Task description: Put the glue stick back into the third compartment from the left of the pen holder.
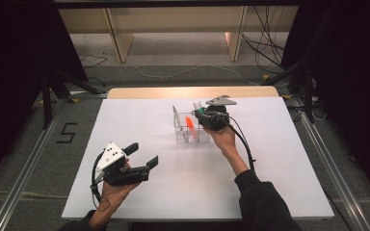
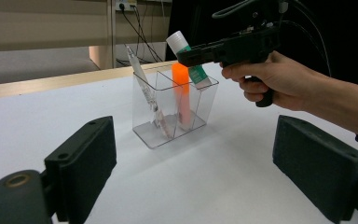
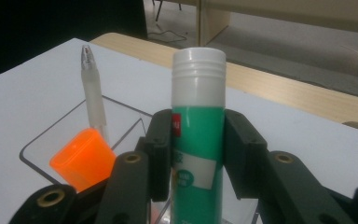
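right hand-held gripper (image 3: 198, 154) pinching glue stick (image 3: 198, 135) | stick upright between jaws, in clear organizer's (image 2: 168, 116) near compartment | orange marker (image 3: 81, 158) beside | left hand-held gripper (image 1: 142, 154) spread, well apart, pointing toward organizer over bench (image 1: 173, 192)

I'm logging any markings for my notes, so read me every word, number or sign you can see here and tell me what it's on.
"5": black mark on the grey floor, left of the table.
Glue stick held in the right hand-held gripper: a small red tag and a white label with green print, too blurred to read.
Pen and orange marker: no text visible.
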